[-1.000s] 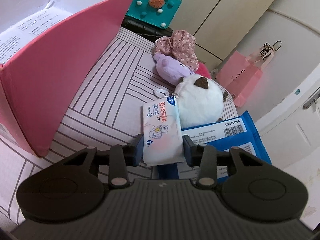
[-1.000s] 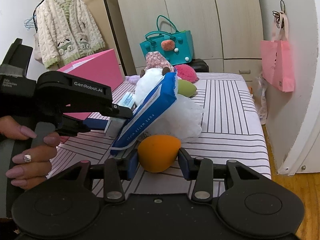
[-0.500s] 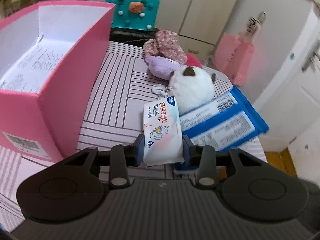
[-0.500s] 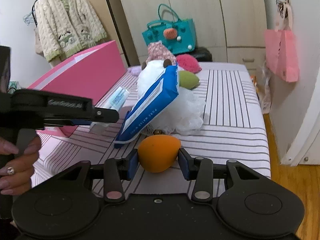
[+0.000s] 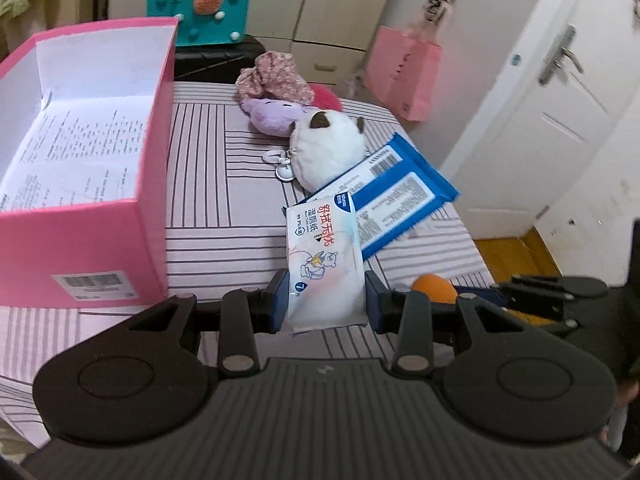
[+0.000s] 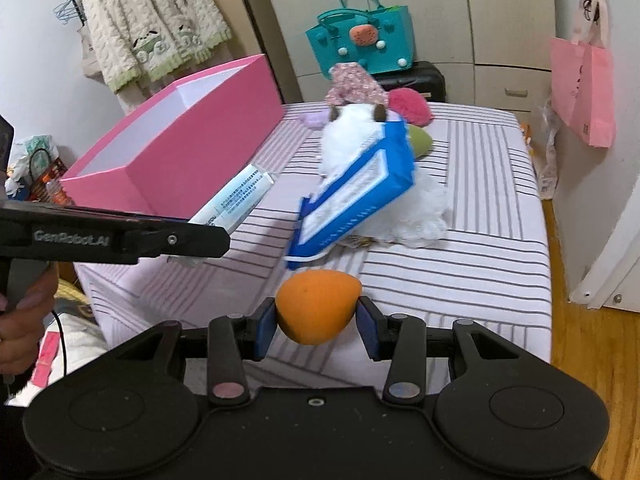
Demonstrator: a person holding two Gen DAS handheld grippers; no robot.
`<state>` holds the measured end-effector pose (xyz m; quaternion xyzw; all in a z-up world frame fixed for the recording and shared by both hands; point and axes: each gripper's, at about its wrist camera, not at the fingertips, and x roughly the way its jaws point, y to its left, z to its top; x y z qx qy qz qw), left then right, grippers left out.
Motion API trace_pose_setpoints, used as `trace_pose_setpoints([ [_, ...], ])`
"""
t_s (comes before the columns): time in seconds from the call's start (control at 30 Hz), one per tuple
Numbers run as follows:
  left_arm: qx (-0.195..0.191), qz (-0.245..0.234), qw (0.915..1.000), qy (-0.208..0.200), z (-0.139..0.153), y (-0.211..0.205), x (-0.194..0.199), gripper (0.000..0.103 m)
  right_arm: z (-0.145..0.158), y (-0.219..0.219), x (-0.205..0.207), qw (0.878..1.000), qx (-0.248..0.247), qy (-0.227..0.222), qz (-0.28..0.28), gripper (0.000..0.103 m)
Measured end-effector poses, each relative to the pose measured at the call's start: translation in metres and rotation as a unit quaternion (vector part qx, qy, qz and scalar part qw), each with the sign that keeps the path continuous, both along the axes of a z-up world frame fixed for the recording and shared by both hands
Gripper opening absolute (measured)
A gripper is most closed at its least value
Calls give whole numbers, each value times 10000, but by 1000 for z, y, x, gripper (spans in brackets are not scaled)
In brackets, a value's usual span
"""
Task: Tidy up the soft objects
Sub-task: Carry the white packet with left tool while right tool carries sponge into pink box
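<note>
Above the striped bed [image 5: 224, 216]: small wet-wipe packet [image 5: 324, 268], clamped in left gripper [image 5: 326, 300]; orange sponge [image 6: 316, 306], clamped in right gripper [image 6: 318, 328]. On the bed: open pink box [image 5: 152, 216], left; white plush [image 5: 328, 154] under leaning blue wipes pack [image 5: 400, 196]; purple plush [image 5: 272, 114] behind.

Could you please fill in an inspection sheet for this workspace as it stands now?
Surface: striped bed cover.
Job's things: pink box open; wipes pack and orange sponge held; blue pack leaning on white plush; purple plush.
Clutter: teal bag, pink bag.
Grippers: left gripper shut on pack; right gripper shut on sponge.
Cables: nothing seen.
Surroundings: wardrobe, cardigan.
</note>
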<state>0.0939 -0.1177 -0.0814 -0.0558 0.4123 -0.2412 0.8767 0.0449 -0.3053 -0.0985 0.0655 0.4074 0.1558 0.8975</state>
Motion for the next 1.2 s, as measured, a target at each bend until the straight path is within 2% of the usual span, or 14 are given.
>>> trace_pose_setpoints([
  [0.13, 59, -264, 9996, 26, 15, 14, -11, 37, 13, 14, -4, 9999, -26, 37, 142, 48],
  [0.23, 41, -447, 9988, 210, 25, 28, -15, 37, 26, 27, -8, 9994, -108, -4, 328, 48],
  [0.43, 205, -659, 9968, 398, 35, 54, -26, 37, 48, 55, -9, 9975, -232, -16, 662, 48],
  [0.57, 151, -772, 9957, 497, 45, 72, -32, 37, 63, 70, -9, 9956, -373, -138, 845, 48],
  [0.87, -89, -752, 9970, 166, 76, 111, -41, 37, 95, 94, 4, 9913, -685, -420, 1045, 48],
  [1.2, -249, -507, 9980, -270, 98, 153, -14, 37, 118, 130, 34, 9812, -770, -870, 1540, 48],
])
